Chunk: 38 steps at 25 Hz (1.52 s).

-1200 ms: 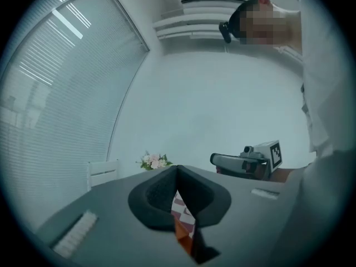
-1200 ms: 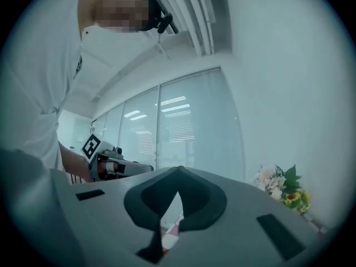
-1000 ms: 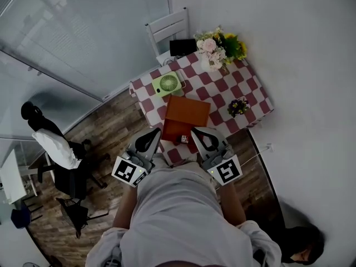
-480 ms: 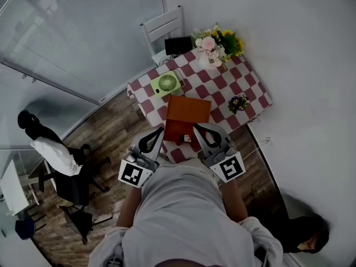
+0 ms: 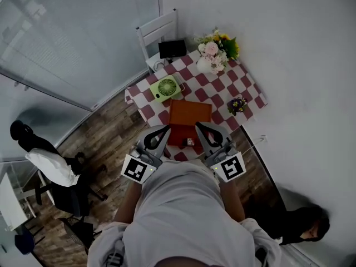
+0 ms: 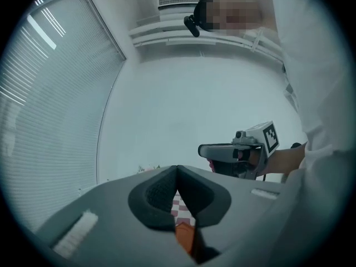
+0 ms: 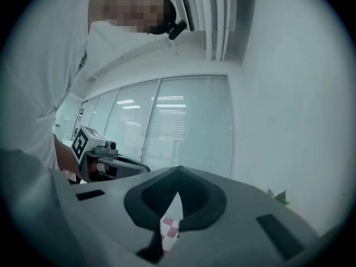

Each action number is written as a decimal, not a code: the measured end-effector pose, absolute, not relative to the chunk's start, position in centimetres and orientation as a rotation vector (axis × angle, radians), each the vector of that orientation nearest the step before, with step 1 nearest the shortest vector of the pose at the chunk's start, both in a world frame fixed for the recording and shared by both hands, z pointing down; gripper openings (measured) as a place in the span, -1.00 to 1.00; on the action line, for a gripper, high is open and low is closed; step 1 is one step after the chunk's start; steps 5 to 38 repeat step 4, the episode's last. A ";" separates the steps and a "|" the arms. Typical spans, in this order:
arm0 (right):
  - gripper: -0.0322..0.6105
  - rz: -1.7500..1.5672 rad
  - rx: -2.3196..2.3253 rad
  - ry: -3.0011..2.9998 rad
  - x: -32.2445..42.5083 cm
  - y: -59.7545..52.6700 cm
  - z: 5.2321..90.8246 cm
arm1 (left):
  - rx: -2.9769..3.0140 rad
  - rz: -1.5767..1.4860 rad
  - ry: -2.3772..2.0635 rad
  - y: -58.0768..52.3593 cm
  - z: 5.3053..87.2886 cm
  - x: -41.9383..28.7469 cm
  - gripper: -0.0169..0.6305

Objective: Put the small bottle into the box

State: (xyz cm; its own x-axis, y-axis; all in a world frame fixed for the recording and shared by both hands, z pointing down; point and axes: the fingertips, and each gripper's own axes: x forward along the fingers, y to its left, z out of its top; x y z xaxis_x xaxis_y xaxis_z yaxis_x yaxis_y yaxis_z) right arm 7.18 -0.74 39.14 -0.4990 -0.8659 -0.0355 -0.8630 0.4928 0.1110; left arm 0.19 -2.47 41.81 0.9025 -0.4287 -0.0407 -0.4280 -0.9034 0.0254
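Room: white wall on the right, blinds behind glass on the left, wood-plank floor.
Desk: covered in red-and-white checks; it carries flowers, a green fan, a small potted plant and the box.
White chair: at the desk's far end.
Box: orange-brown, darker along its near side, by the desk's near edge.
Left gripper: jaws closed, nothing between them.
Right gripper: jaws closed, empty.
Markers: black-and-white squares on each gripper's cube; no readable writing.
Small bottle: on the desk just beside the box's near side, outside it, between the grippers; pale, too small for detail.
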 end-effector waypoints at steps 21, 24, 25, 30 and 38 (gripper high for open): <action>-0.90 -0.204 1.563 -2.680 6.3 -1.1 38.7 | 3.065 -0.101 -0.656 -3.2 41.0 -0.4 -0.95; -0.90 -0.204 1.563 -2.680 6.3 -1.1 38.7 | 3.065 -0.101 -0.656 -3.2 41.0 -0.4 -0.95; -0.90 -0.204 1.563 -2.680 6.3 -1.1 38.7 | 3.065 -0.101 -0.656 -3.2 41.0 -0.4 -0.95; -0.90 -0.204 1.563 -2.680 6.3 -1.1 38.7 | 3.065 -0.101 -0.656 -3.2 41.0 -0.4 -0.95; -0.90 -0.204 1.563 -2.680 6.3 -1.1 38.7 | 3.065 -0.101 -0.656 -3.2 41.0 -0.4 -0.95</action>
